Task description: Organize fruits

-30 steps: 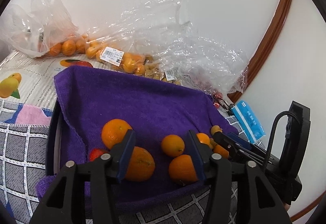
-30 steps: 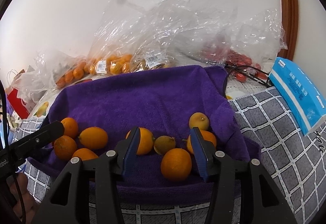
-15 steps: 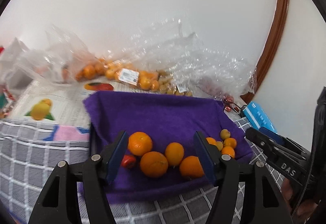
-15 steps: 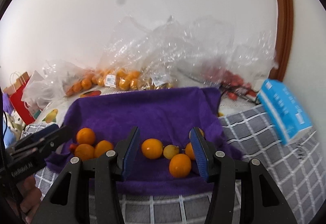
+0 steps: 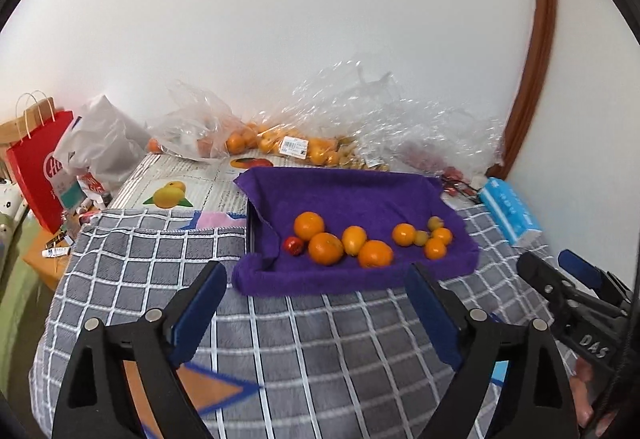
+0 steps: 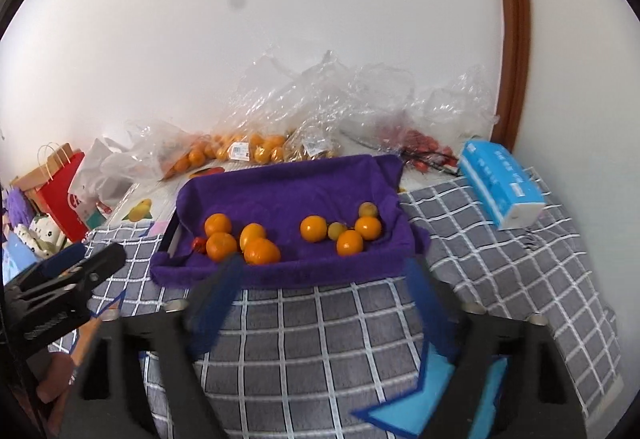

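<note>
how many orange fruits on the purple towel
7: four clustered left, three right on the purple towel; none seem hidden.

Even, soft daylight-ish light is filling both views; the white wall (image 5: 320, 39) is reading bright w/o blowing out. Shadows are staying faint, just soft ones under the oranges (image 5: 326, 248) on the purple towel (image 5: 360, 199). Clear plastic bags (image 6: 320, 99) are catching small glints. Fisheye is bending edges hard, black vignette at corners. Right wrist view is smearing w/ motion blur on the right gripper (image 6: 320, 295); left view is sharper.
</note>
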{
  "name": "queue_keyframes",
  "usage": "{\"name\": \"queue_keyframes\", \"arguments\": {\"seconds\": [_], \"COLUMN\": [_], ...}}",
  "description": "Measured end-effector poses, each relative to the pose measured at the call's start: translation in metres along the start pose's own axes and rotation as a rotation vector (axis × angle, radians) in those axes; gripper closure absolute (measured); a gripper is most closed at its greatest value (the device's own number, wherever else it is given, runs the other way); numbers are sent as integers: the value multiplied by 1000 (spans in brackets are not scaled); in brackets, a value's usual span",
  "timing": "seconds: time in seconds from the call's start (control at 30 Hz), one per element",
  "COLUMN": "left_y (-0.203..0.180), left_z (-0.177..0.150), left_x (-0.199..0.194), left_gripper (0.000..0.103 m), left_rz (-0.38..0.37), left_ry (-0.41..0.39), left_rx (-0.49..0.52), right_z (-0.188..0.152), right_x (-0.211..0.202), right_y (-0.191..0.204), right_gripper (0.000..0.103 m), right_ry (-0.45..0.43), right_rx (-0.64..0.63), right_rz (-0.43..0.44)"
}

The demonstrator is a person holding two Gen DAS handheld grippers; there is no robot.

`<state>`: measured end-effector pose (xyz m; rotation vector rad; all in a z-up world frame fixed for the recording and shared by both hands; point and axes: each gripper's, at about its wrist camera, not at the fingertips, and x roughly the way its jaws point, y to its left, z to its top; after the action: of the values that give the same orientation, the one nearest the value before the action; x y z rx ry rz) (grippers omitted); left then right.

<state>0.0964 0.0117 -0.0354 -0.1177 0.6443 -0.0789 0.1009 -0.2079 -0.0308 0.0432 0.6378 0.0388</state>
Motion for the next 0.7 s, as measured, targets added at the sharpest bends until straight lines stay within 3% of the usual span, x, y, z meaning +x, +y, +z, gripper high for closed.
{"name": "queue_keyframes", "arguments": {"seconds": [0.07,0.2,0.53,0.7], "left_y": [-5,-15,-25,-23], "left_z": [-3,-10,-20,-21], "left_x": [-15,-42,-72,-71], "left_gripper": [12,8,7,7], "left_rz": [11,23,46,34], "left_ry": [-12,-35,-88,-74], "left_rx": [16,38,42,32], "right_z": [-4,-14,-23,-24], "right_x": [-14,-36,-69,-74], "right_y": [3,3,-7,-8], "right_gripper": [7,1,0,1], "right_ry": [-18,-16,-36,-43], "right_rx": [-21,-30,-9,4], "right_rz": [-14,0,-19,-27]}}
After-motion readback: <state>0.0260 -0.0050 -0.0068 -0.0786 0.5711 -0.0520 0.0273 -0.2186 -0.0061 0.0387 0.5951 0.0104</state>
